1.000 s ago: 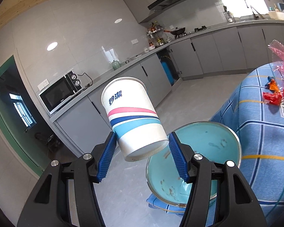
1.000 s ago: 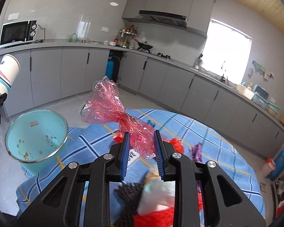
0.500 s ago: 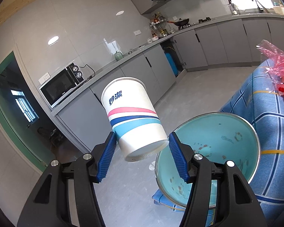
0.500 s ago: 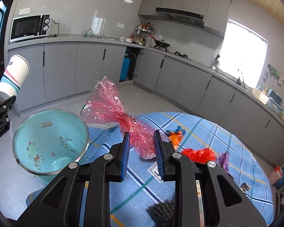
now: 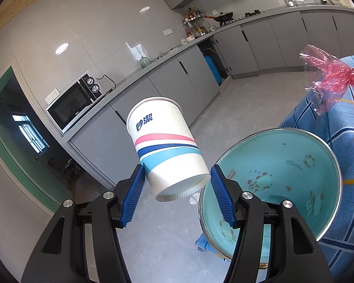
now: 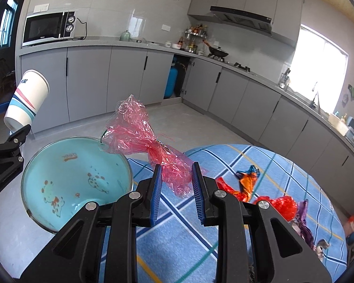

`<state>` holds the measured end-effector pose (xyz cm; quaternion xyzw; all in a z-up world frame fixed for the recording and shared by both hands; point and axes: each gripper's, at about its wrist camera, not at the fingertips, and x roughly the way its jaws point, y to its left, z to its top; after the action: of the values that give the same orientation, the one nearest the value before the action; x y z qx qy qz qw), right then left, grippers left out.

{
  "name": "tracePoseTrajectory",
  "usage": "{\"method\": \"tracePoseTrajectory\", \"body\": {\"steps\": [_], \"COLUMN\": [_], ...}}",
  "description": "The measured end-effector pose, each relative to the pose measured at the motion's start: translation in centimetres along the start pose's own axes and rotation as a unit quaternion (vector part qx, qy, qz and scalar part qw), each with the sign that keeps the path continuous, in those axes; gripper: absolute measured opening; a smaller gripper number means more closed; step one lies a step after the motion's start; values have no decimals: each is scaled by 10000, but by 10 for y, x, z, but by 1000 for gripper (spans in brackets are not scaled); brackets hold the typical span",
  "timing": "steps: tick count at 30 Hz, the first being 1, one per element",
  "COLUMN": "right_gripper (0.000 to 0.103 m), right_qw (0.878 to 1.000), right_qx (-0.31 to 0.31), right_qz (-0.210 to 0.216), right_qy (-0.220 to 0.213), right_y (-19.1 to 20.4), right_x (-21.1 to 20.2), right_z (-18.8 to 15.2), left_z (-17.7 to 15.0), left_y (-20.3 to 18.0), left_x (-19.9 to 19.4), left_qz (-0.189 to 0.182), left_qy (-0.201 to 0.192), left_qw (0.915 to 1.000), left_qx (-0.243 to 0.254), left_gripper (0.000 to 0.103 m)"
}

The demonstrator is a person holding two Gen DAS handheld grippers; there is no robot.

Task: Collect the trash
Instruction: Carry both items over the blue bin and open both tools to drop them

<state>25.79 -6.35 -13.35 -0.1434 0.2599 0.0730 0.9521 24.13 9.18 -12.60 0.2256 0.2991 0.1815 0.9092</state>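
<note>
Your left tongs (image 5: 177,188) grip the cup (image 5: 165,146) just left of the basin (image 6: 75,176). Right tongs (image 6: 175,188) clamp the wrapper (image 6: 151,146), its long axis pointing over the basin rim at the counter's (image 6: 271,247) edge; right is nearer.

Tilted striped paper cup (image 5: 164,146) – crinkled red cellophane wrapper (image 6: 151,148) – both held aloft.

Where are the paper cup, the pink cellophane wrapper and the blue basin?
paper cup (image 5: 164,146), left wrist view, striped side wall
pink cellophane wrapper (image 6: 139,132), right wrist view, flared upper end
blue basin (image 6: 77,172), right wrist view, bare inside bottom
</note>
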Motion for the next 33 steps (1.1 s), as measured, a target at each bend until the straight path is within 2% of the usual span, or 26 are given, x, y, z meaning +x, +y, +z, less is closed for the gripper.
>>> {"method": "tracePoseTrajectory", "body": {"steps": [21,25,28,30,33], "right_gripper": [27,33,43,45,53], "right_qw": [9988,9985,9985,9986,9990], "right_qx": [-280,-302,-265,-281,-144], "right_qz": [382,423,427,377,319], "right_qy": [100,160,225,225,263], "right_y": [22,22,20,21,15], "right_x": [22,27,29,29,28], "right_z": [-2,-5,-8,-10,-12], "left_z": [-5,-6,-6,-7,-8], "left_y": [-9,-13,-18,-21,-20], "left_x": [12,11,8,7,9], "left_qz": [-116,-221,-290,-371,-266], "left_qy": [163,135,99,112,150], "left_qw": [9996,9995,9993,9990,9991], "left_qx": [177,195,235,240,295], "left_gripper": [59,66,66,66,68]}}
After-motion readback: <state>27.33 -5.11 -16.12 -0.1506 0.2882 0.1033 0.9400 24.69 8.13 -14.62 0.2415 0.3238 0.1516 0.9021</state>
